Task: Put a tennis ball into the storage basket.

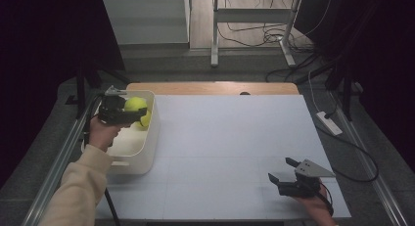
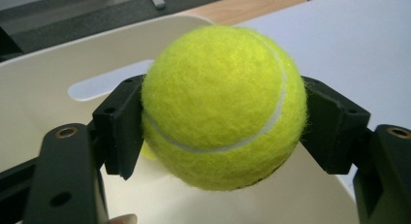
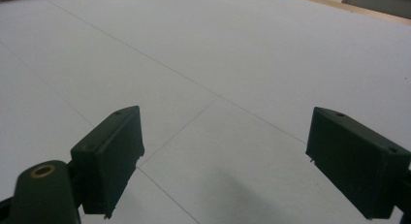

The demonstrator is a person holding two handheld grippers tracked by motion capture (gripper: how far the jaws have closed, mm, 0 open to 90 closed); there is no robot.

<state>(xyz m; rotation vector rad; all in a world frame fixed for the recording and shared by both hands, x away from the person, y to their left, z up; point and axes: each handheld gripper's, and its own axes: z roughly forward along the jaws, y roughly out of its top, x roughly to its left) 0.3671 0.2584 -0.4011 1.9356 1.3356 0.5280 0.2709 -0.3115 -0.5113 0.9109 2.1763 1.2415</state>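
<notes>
Left gripper [image 1: 128, 114], jaws clamped on a tennis ball [image 1: 135, 104], holds it directly above the white bin [image 1: 147, 152] at frame left, second ball [image 1: 145, 119] underneath; right gripper [image 1: 283, 169], jaws wide and empty, sits lower right, well apart.

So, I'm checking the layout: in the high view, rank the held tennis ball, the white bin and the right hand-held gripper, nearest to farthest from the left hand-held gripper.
1. Held tennis ball: clamped in the left hand-held gripper.
2. White bin: directly beneath it, table's left edge.
3. Right hand-held gripper: open, far across at the near right corner.
</notes>
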